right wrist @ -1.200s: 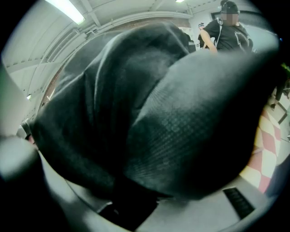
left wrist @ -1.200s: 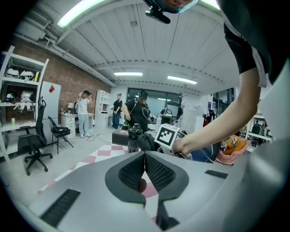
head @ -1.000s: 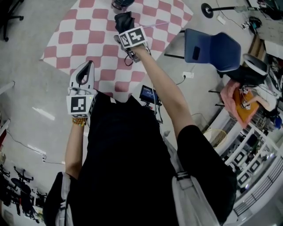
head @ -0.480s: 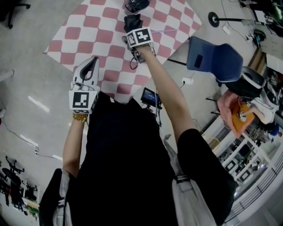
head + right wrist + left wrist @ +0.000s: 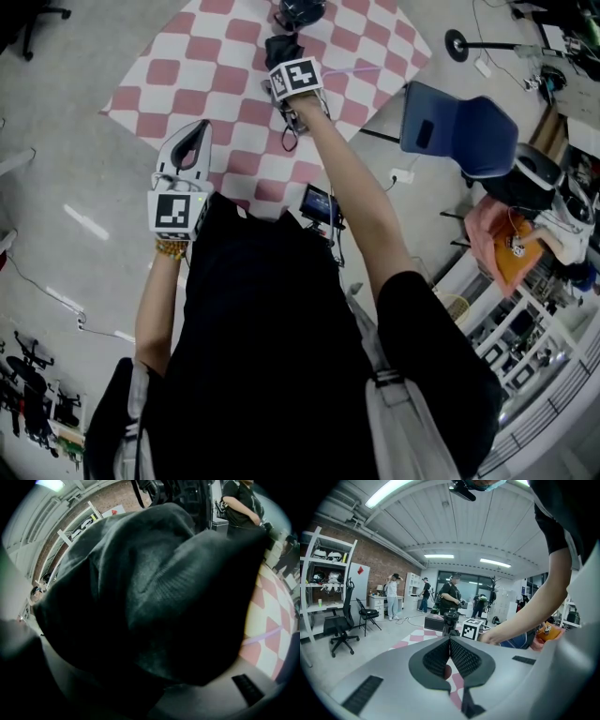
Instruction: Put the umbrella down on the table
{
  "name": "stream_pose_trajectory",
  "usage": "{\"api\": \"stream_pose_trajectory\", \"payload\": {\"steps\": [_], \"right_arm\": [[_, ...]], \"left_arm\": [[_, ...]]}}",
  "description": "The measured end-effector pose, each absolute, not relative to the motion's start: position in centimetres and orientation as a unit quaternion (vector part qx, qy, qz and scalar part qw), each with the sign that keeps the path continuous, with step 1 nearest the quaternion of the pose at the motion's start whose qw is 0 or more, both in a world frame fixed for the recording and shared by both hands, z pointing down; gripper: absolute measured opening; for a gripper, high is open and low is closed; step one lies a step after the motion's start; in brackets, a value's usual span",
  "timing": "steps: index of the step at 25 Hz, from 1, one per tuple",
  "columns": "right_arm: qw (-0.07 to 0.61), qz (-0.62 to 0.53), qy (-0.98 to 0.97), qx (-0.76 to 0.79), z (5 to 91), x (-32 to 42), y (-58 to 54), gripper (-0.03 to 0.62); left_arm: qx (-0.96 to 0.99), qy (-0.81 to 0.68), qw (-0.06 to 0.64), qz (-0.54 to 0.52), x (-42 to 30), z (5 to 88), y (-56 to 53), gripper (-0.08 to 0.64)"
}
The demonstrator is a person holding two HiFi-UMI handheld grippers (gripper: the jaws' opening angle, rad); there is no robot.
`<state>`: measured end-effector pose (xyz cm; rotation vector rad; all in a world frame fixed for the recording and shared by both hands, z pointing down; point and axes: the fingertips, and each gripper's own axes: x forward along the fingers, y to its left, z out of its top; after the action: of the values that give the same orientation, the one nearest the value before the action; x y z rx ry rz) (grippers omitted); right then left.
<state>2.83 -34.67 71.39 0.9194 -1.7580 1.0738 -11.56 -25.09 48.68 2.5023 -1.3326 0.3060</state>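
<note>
Bringing the umbrella (image 5: 280,45) down toward the checked table (image 5: 216,75), on its far side and a little lower than a second ago. Carried in the right gripper (image 5: 286,60), with jaws set fairly wide around the bundled black fabric and pressing on it, enough of it to fill almost the whole right gripper view. Tipped steeply downward now, somewhat more than a moment back. Cannot tell from the head view whether already touching the cloth or hanging just above it. Lies just to the near side of a dark device (image 5: 300,11) at the table's far edge, so best kept clear of that. Leaves the left gripper (image 5: 192,142) waiting at the near left edge of the table, jaws closed together on nothing, hardly shifted since a second ago. Reads as the last stretch of the lowering, with no release begun. Calls next, probably, for settling the bundle flat on the cloth and only then spreading the jaws.
</note>
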Motion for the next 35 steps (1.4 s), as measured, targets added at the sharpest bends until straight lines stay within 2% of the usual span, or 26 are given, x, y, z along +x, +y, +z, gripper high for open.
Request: {"api": "stream_pose_trajectory", "payload": {"steps": [16, 30, 35], "right_arm": [[0.456, 0.417, -0.697, 0.364, 71.8, 4.1, -34.4, 0.204], [0.438, 0.429, -0.702, 0.364, 71.9, 4.2, -34.2, 0.218], [0.411, 0.441, -0.703, 0.378, 71.9, 4.5, -34.4, 0.218]], "left_arm": [[0.871, -0.457, 0.143, 0.113, -12.0, 48.6, -25.6, 0.015], [0.876, -0.445, 0.144, 0.117, -11.4, 48.8, -25.4, 0.015], [0.875, -0.445, 0.153, 0.115, -11.1, 49.2, -25.1, 0.015]]}}
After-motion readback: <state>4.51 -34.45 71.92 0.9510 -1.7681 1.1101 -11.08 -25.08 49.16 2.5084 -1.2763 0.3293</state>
